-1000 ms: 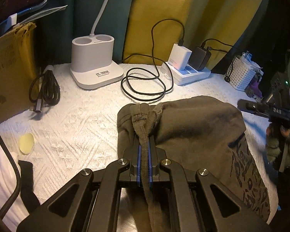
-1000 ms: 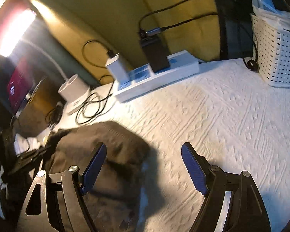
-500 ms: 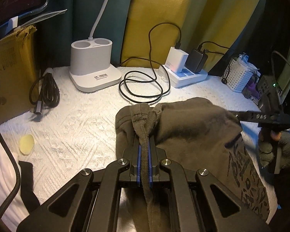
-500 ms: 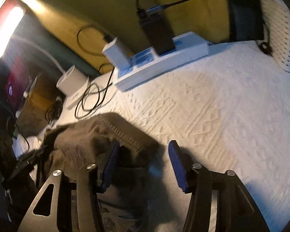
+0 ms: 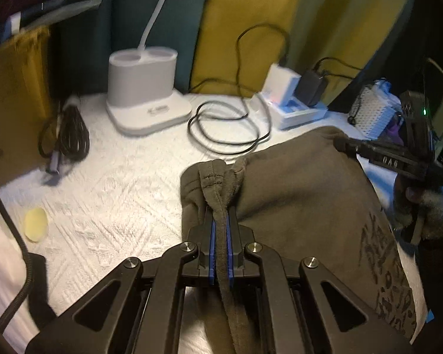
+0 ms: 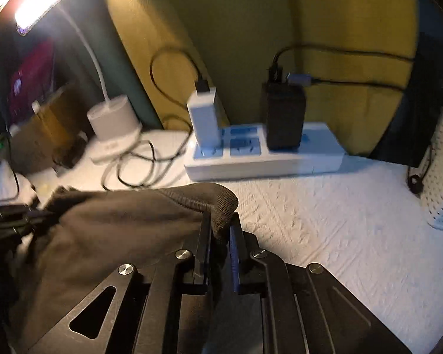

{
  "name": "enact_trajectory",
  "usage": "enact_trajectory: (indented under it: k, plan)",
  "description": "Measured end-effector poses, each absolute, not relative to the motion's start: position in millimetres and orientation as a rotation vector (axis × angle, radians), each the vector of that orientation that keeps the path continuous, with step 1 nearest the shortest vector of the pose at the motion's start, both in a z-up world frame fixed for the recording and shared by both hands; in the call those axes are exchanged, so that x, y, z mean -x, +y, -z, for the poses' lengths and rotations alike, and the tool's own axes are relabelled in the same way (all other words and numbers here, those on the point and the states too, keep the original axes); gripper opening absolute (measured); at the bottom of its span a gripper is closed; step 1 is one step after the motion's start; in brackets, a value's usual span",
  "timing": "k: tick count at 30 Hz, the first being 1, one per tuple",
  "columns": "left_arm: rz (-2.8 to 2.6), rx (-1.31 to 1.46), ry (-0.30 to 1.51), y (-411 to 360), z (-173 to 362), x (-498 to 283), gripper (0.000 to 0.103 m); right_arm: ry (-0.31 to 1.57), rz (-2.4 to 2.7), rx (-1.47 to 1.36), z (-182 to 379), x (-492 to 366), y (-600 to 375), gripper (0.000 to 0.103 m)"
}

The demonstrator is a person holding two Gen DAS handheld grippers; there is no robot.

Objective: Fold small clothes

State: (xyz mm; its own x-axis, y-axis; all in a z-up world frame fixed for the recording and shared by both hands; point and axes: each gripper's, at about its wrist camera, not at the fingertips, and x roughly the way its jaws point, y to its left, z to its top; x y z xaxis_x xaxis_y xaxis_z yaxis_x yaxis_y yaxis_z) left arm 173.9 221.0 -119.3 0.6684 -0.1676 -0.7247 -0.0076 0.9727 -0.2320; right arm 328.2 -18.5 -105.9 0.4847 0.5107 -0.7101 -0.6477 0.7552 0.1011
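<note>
While the olive-brown garment (image 5: pixel 304 194) lies spread on the white textured cloth (image 5: pixel 118 194), both tongs have a hold on it; the left gripper (image 5: pixel 221 221) is clamped on a bunched, stitched hem at the garment's near-left corner, the fabric squeezed between its blue pads; the right gripper (image 6: pixel 220 230) is closed on a ribbed edge (image 6: pixel 221 203) at the far-right corner, the one nearest the power strip (image 6: pixel 265 159). Between the two grips the top edge runs as the garment's long axis, roughly left to right across the cloth, with the printed part (image 5: pixel 381 253) trailing toward the person; each tong sits at its own end, so neither is nearer the middle. My reading is that the coming move turns on this line: carried together and kept taut, the edge can come over toward the printed end and make a fold; slack between the grips would let the middle sag. Beyond the garment stand a white lamp base (image 5: pixel 144 88), a coiled black cable (image 5: pixel 227 129) and a white perforated basket (image 5: pixel 372 112), all well clear.
</note>
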Motion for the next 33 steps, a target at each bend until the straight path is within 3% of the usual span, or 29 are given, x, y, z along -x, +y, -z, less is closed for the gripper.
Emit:
enact_trajectory:
  k: [9,10,12,14,19,29,32,33]
  plan:
    - [0.004,0.208,0.844,231,111,-171,0.012,0.825,-0.654,0.254,130,-332,-13,0.012]
    - [-0.001,0.206,0.843,231,108,-169,0.019,0.825,-0.644,0.265,131,-331,-14,0.017]
    - [-0.025,0.222,0.830,232,98,-159,0.030,0.815,-0.609,0.281,130,-327,-17,0.033]
    - [-0.016,0.237,0.804,232,88,-148,0.039,0.804,-0.559,0.302,128,-325,-22,0.071]
    - [0.053,0.270,0.794,214,74,-112,0.052,0.799,-0.542,0.271,118,-311,-40,0.073]
    - [0.131,0.266,0.849,165,99,-53,0.052,0.808,-0.631,0.262,109,-227,-54,0.073]
    - [0.123,0.207,0.851,154,105,-44,0.048,0.817,-0.659,0.270,112,-202,-53,0.073]
    - [0.111,0.189,0.862,154,109,-44,0.035,0.820,-0.667,0.276,112,-195,-54,0.073]
